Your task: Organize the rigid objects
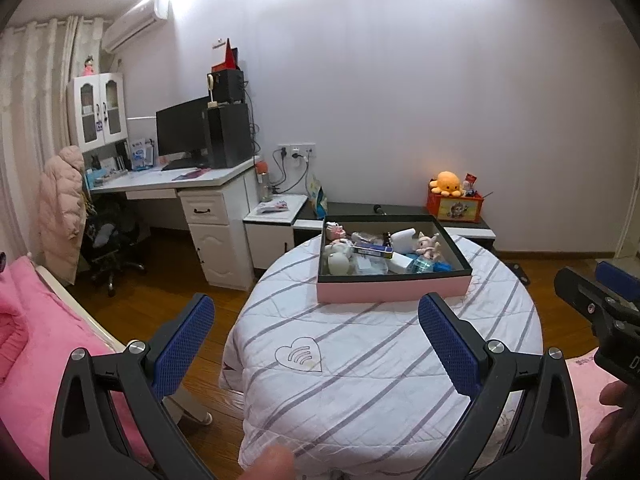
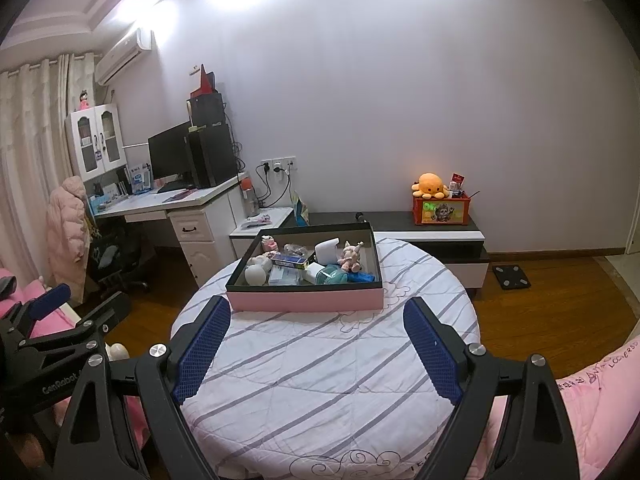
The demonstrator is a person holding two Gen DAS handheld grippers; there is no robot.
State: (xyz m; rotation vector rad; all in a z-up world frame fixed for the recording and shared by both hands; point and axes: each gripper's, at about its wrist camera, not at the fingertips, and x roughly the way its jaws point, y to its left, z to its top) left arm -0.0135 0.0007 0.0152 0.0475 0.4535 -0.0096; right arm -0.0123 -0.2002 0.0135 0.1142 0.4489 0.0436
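Note:
A shallow pink box with a black inside [image 1: 392, 289] [image 2: 304, 302] sits at the far side of a round table under a striped white quilt [image 1: 360, 368] [image 2: 320, 364]. It holds several small items: a white round object [image 1: 340, 264] [image 2: 256, 273], a blue carton [image 1: 370, 249], a pink plush figure [image 1: 429, 245] [image 2: 351, 256], a teal bottle [image 2: 332, 276]. My left gripper [image 1: 316, 316] is open and empty, short of the box. My right gripper [image 2: 318, 320] is open and empty, just in front of the box.
A pink bed [image 1: 36, 344] lies at the left and pink bedding [image 2: 600, 400] at the right. A white desk with a monitor [image 1: 182, 132], an office chair [image 1: 112, 240] and a low black-and-white cabinet with an orange plush [image 1: 450, 184] stand by the far wall.

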